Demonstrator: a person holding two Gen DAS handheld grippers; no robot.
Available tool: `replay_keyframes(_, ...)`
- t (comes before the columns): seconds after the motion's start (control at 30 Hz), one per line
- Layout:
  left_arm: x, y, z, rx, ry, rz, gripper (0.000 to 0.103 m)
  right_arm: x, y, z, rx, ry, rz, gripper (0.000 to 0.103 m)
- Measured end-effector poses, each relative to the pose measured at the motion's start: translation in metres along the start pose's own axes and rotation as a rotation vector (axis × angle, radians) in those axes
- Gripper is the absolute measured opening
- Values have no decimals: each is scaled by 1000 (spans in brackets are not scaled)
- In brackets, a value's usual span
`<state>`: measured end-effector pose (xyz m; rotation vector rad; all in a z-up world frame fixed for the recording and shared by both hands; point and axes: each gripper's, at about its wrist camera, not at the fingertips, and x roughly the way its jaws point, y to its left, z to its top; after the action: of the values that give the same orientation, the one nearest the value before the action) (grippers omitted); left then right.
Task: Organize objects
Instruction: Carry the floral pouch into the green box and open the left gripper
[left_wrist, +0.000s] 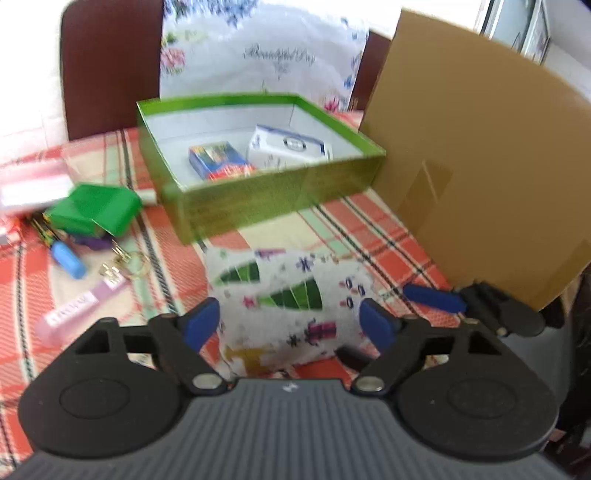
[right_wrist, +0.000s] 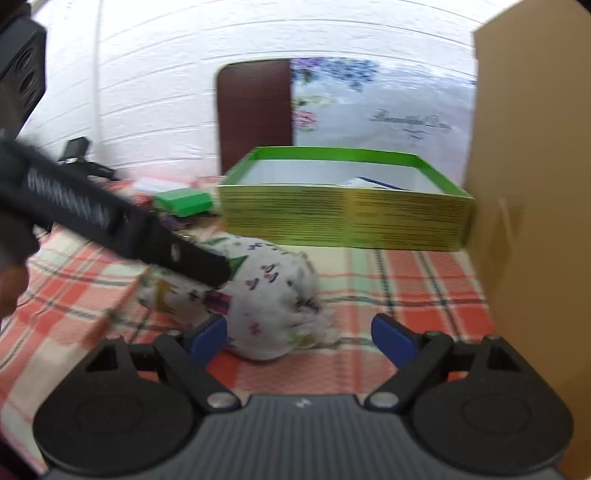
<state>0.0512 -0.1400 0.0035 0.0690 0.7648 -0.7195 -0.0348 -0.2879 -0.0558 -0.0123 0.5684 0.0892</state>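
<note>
A white patterned cloth bundle (left_wrist: 288, 299) lies on the plaid tablecloth, between the open jaws of my left gripper (left_wrist: 291, 325). It also shows in the right wrist view (right_wrist: 266, 302), partly between the open jaws of my right gripper (right_wrist: 301, 338), nearer the left finger. The left gripper's body crosses the right wrist view above the bundle (right_wrist: 129, 229). A green open box (left_wrist: 258, 162) behind the bundle holds a blue card pack (left_wrist: 218, 158) and a white carton (left_wrist: 288, 146). The right gripper's blue fingertips (left_wrist: 436, 297) show at the right of the bundle.
A tall cardboard panel (left_wrist: 480, 166) stands right of the box. At the left lie a green packet (left_wrist: 96, 210), a blue tube (left_wrist: 68, 260), a pink tube (left_wrist: 81, 306), keys and pens. A brown chair (right_wrist: 255, 110) and floral bag (left_wrist: 258, 55) stand behind.
</note>
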Motion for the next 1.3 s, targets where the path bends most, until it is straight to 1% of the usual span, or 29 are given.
replay_keyframes(0.07,-8,8,5,-10,-33,20,88,3,7,2,-18,-1,20,89)
replay_keyframes(0.13,-8,18,12,-47,-47,40,89,8,11,2,-19,10,27,89)
replay_keyframes(0.17,-5,23,16,-69,-35,45,88,12,11,3,-9,22,34,89)
replay_keyframes(0.23,7,32,18,-101,2,30,86,19,9,2,25,47,49,86)
replay_keyframes(0.27,15,34,18,-106,23,24,81,22,7,2,41,57,56,79)
replay_keyframes(0.3,24,35,17,-109,52,20,75,25,5,2,53,65,56,69)
replay_keyframes(0.33,32,37,14,-116,88,11,70,28,3,1,64,70,54,66)
replay_keyframes(0.37,42,37,11,-134,123,-12,63,29,0,1,78,68,60,62)
replay_keyframes(0.43,48,37,7,-192,125,-66,62,30,-8,3,104,66,62,60)
replay_keyframes(0.5,50,26,11,-163,121,-60,60,30,-14,5,115,53,53,58)
replay_keyframes(0.63,50,4,10,-66,114,-44,61,29,-20,9,125,37,9,58)
replay_keyframes(0.67,51,2,9,-53,115,-32,65,28,-20,8,122,37,6,58)
replay_keyframes(0.7,51,3,9,-53,120,-26,70,27,-19,7,113,38,6,58)
replay_keyframes(0.73,51,6,9,-64,125,-23,72,26,-18,7,100,39,3,60)
replay_keyframes(0.8,53,14,12,-99,131,-28,79,25,-17,5,86,39,2,68)
replay_keyframes(0.9,57,21,16,-130,142,-30,80,30,-15,7,79,41,22,70)
replay_keyframes(0.93,60,21,16,-132,146,-34,78,32,-13,7,72,40,23,70)
replay_keyframes(0.97,62,20,16,-129,152,-36,71,35,-12,7,66,38,25,72)
replay_keyframes(1.03,64,17,15,-115,148,-27,66,40,-10,7,62,43,21,70)
replay_keyframes(1.07,62,17,15,-108,143,-29,61,41,-11,7,72,42,24,65)
replay_keyframes(1.1,58,16,15,-106,133,-32,52,40,-11,7,83,37,26,55)
replay_keyframes(1.13,53,16,16,-110,126,-40,47,37,-9,7,79,31,35,47)
replay_keyframes(1.17,48,16,17,-116,128,-56,44,33,-5,7,62,14,21,41)
replay_keyframes(1.2,42,17,19,-125,117,-76,44,28,0,7,36,-16,3,39)
replay_keyframes(1.3,24,14,31,-111,54,-92,44,13,6,15,-9,-108,-31,38)
